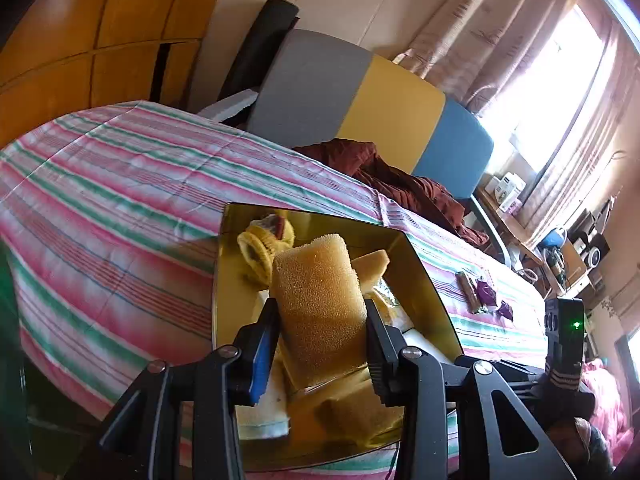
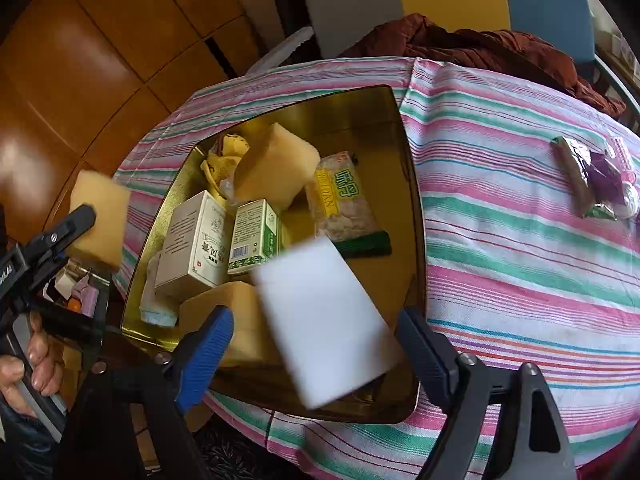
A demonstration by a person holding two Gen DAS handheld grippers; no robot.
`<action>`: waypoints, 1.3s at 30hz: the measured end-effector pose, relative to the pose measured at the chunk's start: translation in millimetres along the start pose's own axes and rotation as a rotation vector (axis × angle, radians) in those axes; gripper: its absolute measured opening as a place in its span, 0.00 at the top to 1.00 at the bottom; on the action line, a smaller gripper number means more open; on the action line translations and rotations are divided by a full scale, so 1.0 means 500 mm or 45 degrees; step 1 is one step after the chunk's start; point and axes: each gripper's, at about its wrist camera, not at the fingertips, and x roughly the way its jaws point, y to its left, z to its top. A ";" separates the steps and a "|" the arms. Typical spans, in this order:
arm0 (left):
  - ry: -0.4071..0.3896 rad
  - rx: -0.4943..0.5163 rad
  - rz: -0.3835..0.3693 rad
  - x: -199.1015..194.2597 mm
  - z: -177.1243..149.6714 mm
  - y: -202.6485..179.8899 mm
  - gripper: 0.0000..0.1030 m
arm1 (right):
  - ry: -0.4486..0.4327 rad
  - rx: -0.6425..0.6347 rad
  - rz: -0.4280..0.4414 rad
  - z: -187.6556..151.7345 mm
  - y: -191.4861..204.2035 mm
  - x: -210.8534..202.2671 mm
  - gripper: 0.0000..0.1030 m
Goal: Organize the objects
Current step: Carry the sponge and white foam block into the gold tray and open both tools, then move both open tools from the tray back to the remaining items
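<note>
Striped cloth [image 2: 520, 208] in pink, green and white covers the worktop, and on it sits a shiny gold-coloured metal tin [image 2: 412, 184], open at the top.

Left tongs [image 1: 322, 320] are clamped on a porous yellow-orange sponge block [image 1: 318, 304], both pads pressing its sides. In the right wrist view this held sponge hangs off the tin's left edge, outside the tin. A person's hand [image 2: 24, 364] grips the handle of the left tongs at the lower left of that view.

Right tongs [image 2: 316, 336] stand wide apart over the near end of the tin. A white rectangular foam block [image 2: 324, 320], blurred, lies tilted between the blue pads [image 2: 208, 344]; neither pad touches it. No earlier view shows how it came there.

Inside the tin lie:
- a white carton [image 2: 192, 248] printed with Chinese characters, too small to read;
- beside it, a green and white carton [image 2: 256, 236] with a barcode;
- a clear packet [image 2: 344, 200] with a yellow stripe reading "WEIDAN" and green Chinese characters;
- a yellow sponge [image 2: 276, 160] leaning at the far end;
- another yellow sponge [image 2: 236, 320] at the near end;
- crumpled yellow fabric [image 2: 224, 156] in the far left corner.

Well apart from the tin, to its right on the cloth, lie a foil-wrapped bar [image 2: 572, 168] and purple wrappers [image 2: 604, 176]. A dark red garment [image 2: 480, 44] is heaped at the far edge, before a grey, yellow and blue chair back [image 1: 360, 108].
</note>
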 end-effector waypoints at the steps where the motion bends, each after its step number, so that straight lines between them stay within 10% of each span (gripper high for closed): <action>1: 0.002 0.004 -0.007 0.004 0.003 -0.005 0.61 | -0.003 0.000 0.002 0.000 0.000 -0.001 0.15; 9: 0.048 0.047 -0.075 0.062 0.023 -0.066 0.57 | -0.036 -0.013 0.030 -0.008 -0.001 -0.025 0.15; 12: 0.082 0.011 -0.058 0.095 0.020 -0.074 0.34 | -0.046 -0.027 0.023 -0.010 0.001 -0.033 0.15; 39: 0.022 0.275 0.166 0.038 -0.061 -0.173 0.31 | -0.183 0.037 -0.192 -0.053 -0.072 -0.131 0.15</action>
